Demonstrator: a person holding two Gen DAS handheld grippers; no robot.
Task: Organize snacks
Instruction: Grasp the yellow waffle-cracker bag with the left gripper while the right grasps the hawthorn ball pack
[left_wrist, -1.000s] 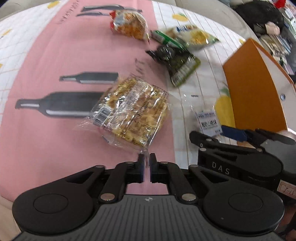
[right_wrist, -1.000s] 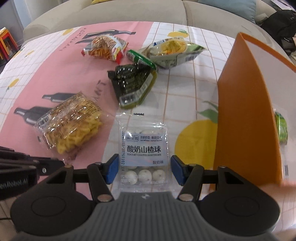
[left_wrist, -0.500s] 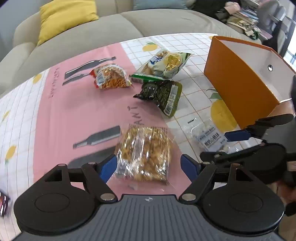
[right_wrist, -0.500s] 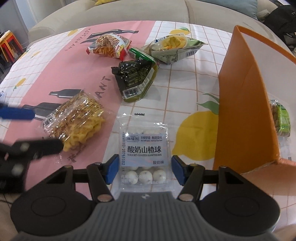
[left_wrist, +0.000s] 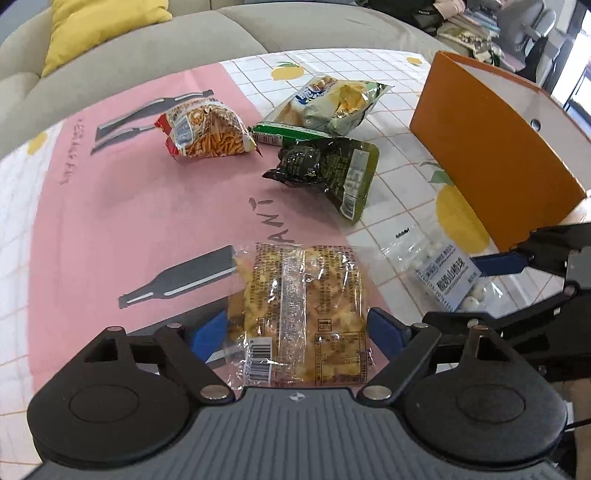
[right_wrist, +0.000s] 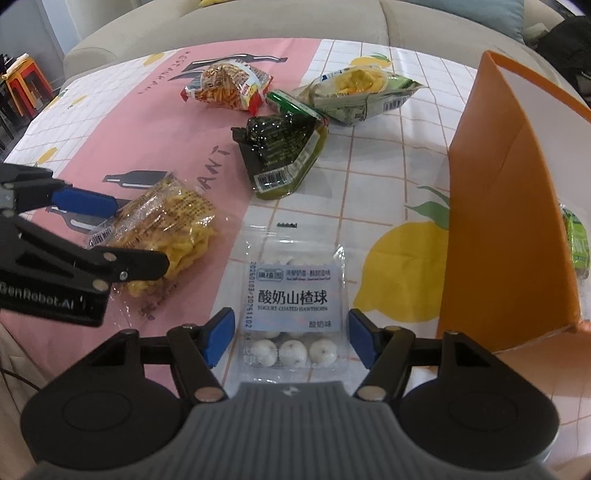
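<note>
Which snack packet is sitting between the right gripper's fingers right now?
The clear packet of yogurt-coated hawthorn balls, with white balls and a pale blue label. The right gripper is open around it; the yellow snack packet sits at the left gripper.

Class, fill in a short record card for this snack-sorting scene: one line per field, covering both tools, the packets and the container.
Left tool: open, straddling the yellow noodle-snack packet
Right tool: open, straddling the yogurt-coated hawthorn packet
Surface: pink and white tablecloth
Container: orange box, right of the hawthorn packet, a green packet inside
Loose packets farther back: dark green packet, red and orange stick-snack bag, pale green chip bag, green tube
Behind the table: beige sofa with yellow cushion
</note>
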